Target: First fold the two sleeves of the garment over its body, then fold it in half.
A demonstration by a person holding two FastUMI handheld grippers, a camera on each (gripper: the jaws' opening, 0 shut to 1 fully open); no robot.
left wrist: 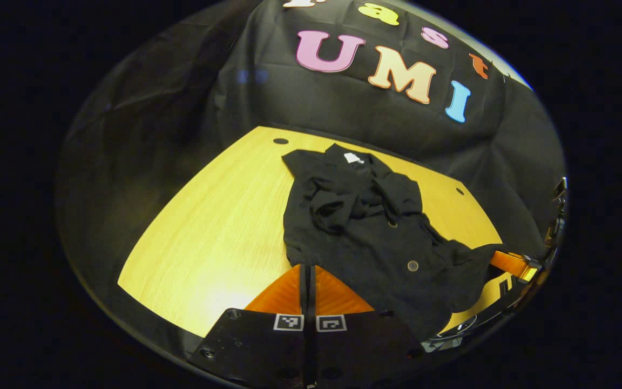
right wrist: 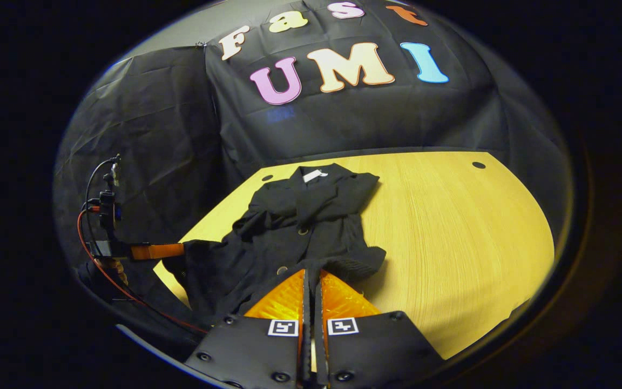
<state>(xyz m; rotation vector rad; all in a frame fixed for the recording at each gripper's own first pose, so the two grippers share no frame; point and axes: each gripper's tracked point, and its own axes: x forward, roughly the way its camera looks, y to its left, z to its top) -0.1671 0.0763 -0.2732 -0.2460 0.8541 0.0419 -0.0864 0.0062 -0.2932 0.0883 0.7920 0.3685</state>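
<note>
Wooden worktop (left wrist: pixel 208 237) carries black garment (left wrist: pixel 365 227), sleeves bunched over body. Left tongs (left wrist: pixel 308 267) closed on hem edge; right tongs (right wrist: pixel 311 273) closed on hem too.

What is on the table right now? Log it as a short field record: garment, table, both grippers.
garment: dark buttoned garment, collar at the far end, sleeves bunched over its body
half fold: not yet done
table: yellow wood table
left gripper: left gripper at the near hem, jaws closed on the cloth
right gripper: right gripper at the near hem, jaws closed on the cloth
collar tag: white tag facing up
</note>
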